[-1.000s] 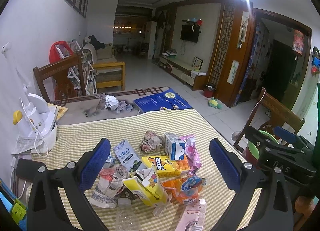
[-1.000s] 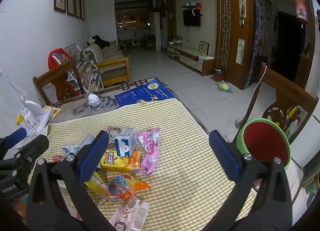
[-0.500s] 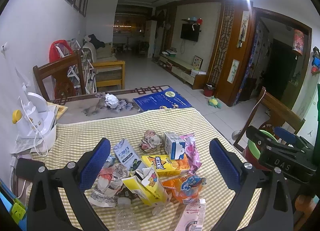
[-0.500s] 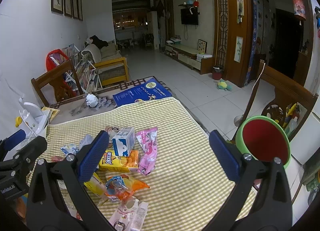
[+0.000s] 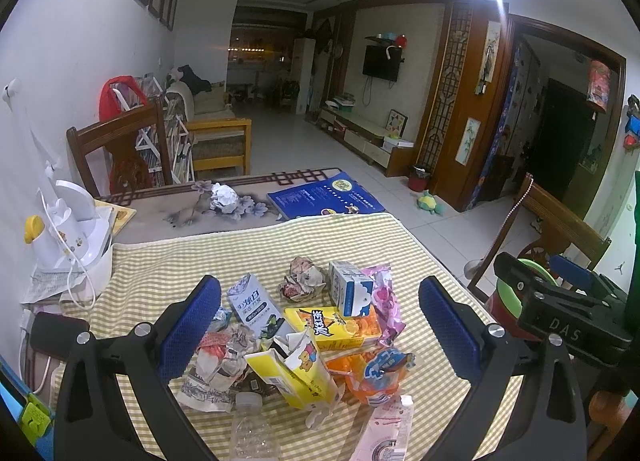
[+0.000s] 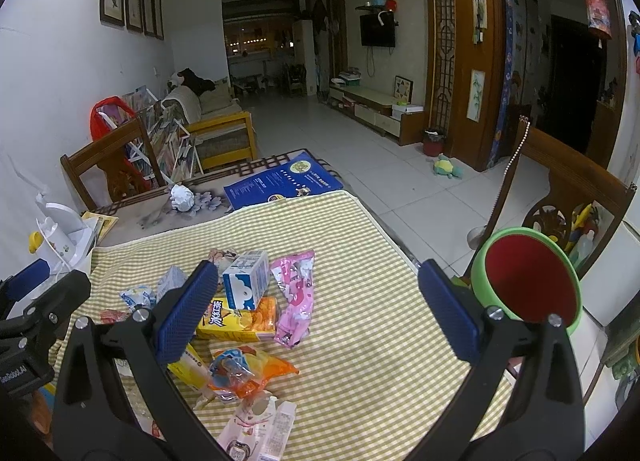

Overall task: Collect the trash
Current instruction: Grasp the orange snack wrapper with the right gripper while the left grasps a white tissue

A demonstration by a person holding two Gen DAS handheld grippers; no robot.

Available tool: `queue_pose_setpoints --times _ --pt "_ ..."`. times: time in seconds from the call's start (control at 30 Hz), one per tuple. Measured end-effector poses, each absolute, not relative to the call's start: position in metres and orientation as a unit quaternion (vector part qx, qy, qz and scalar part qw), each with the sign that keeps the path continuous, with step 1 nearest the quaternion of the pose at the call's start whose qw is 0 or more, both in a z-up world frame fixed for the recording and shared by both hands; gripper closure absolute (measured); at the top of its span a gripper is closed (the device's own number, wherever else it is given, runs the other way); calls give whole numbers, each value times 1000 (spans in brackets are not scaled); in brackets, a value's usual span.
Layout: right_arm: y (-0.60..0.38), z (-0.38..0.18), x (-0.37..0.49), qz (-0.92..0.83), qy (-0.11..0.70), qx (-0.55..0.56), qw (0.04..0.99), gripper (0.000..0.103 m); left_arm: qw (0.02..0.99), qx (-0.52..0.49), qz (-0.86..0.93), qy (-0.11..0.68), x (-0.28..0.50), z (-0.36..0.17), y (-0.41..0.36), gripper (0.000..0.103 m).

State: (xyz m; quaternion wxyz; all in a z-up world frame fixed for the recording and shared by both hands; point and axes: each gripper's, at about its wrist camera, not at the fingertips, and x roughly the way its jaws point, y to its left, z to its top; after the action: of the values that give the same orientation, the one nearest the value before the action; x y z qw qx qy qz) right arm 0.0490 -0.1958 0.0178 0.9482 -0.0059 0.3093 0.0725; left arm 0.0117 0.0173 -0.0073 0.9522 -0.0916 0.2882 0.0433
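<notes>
**Approach stage: both tools spread, no pickup made**

I held the left gripper [image 5: 320,335] and the right gripper [image 6: 318,311] above the yellow-and-white checked tablecloth [image 6: 360,245]. Both stood with jaws wide apart and nothing between the blue pads. I used the yellow rectangular juice carton with orange fruit print [image 6: 240,319] as my landmark.

- White-and-blue small milk box [image 6: 245,280]: resting on the landmark's far edge.
- Pink foil snack wrapper [image 6: 294,297]: just beside the landmark, toward the table's open edge.
- Orange crinkled plastic snack bag [image 6: 244,375]: on the near side of the landmark.
- Green-rimmed round bin with red interior [image 6: 528,273]: well apart from the landmark, beyond the table's edge.

I judged the task at its first step: selecting an item. The next move called for lowering one tool over a single piece, probably the pink wrapper, closing on it, then carrying it to the bin.
</notes>
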Motion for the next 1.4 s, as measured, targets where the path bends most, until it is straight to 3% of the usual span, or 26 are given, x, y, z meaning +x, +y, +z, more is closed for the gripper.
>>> queue_pose_setpoints --times 0.23,0.63,0.67,0.7,0.73,0.83,1.07,1.17,1.23,1.27,1.33,1.4 --pt "-193 0 53 88 335 -10 938 4 944 -91 75 307 14 -23 35 8" --pt "-134 -102 67 210 493 -41 843 6 917 -156 89 355 20 -61 86 8" --pt "-131 -107 68 215 499 -41 838 14 915 -160 91 360 21 -64 88 8" --pt "-128 -111 69 221 505 -41 833 33 911 -166 92 366 24 -68 91 8" --pt "-126 -113 71 228 512 -41 827 43 908 -170 92 372 26 -72 93 8" --pt "-128 -107 71 237 499 -35 833 49 897 -181 94 392 33 -86 98 8" --pt "-138 -83 86 242 468 -16 850 50 865 -222 88 442 49 -131 111 10" --pt "-139 -81 89 244 464 -16 851 50 856 -259 82 440 53 -140 119 24" --pt "-139 -81 91 245 464 -16 851 50 852 -271 76 441 56 -141 121 48" --pt "-139 -80 91 245 463 -15 852 50 851 -273 74 442 58 -142 121 50" --pt "-139 -79 90 245 459 -15 854 50 849 -283 66 440 60 -141 122 65" --pt "-140 -76 90 244 456 -16 856 50 852 -293 64 430 57 -136 124 66"
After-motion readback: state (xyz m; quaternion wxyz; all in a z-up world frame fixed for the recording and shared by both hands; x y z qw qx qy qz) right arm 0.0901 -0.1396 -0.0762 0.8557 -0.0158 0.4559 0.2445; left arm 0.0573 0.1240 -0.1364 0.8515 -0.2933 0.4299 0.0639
